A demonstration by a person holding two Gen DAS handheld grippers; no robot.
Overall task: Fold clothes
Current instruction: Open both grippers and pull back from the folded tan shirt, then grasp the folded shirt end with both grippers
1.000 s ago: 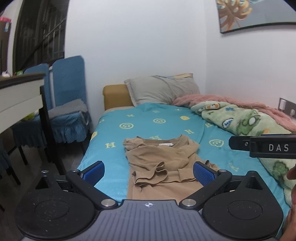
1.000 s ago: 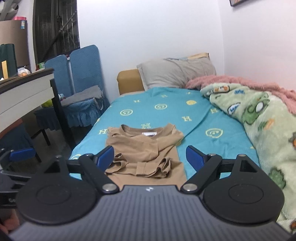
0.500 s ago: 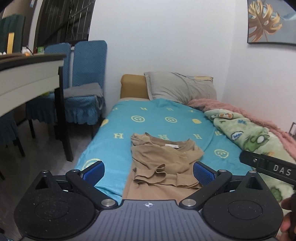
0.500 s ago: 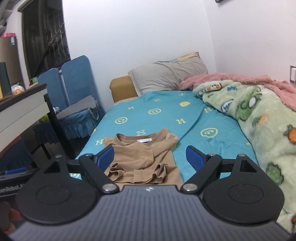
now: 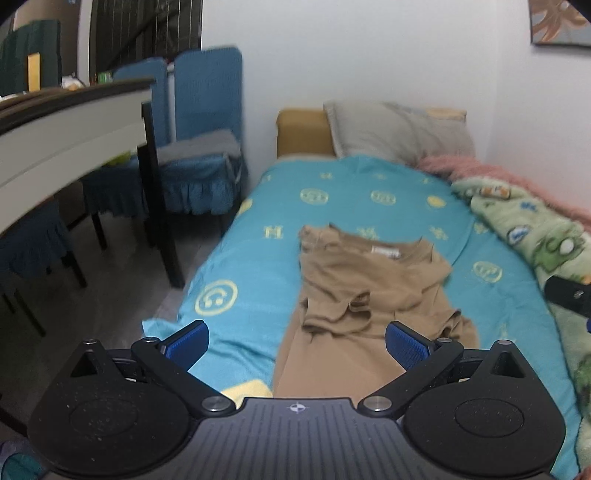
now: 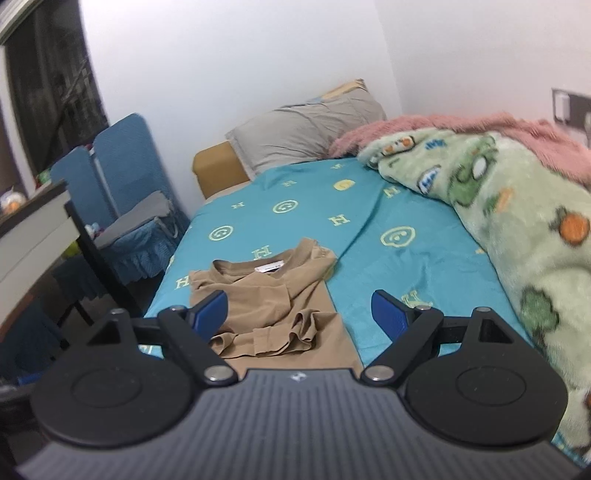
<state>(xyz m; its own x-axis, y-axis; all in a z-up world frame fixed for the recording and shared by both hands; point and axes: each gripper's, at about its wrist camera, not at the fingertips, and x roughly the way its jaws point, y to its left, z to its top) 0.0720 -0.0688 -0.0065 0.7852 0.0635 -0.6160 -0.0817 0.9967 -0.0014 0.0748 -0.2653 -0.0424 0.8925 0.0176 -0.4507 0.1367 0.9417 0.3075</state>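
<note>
Item: tan shirt point(image 5: 369, 280), long axis toward the bed's point(image 5: 236, 258) head, ahead of my spread, empty left gripper point(image 5: 295, 341) and right gripper point(image 6: 299, 314), neither clearly nearer.

My left gripper's body point(image 5: 295, 435) is hiding the brown shirt's point(image 5: 369, 288) lower hem. My right gripper point(image 5: 569, 299) is showing only as a dark sliver cut off at the frame's edge. The wall picture point(image 5: 561, 26) is getting cropped, and everything is blurring slightly.
</note>
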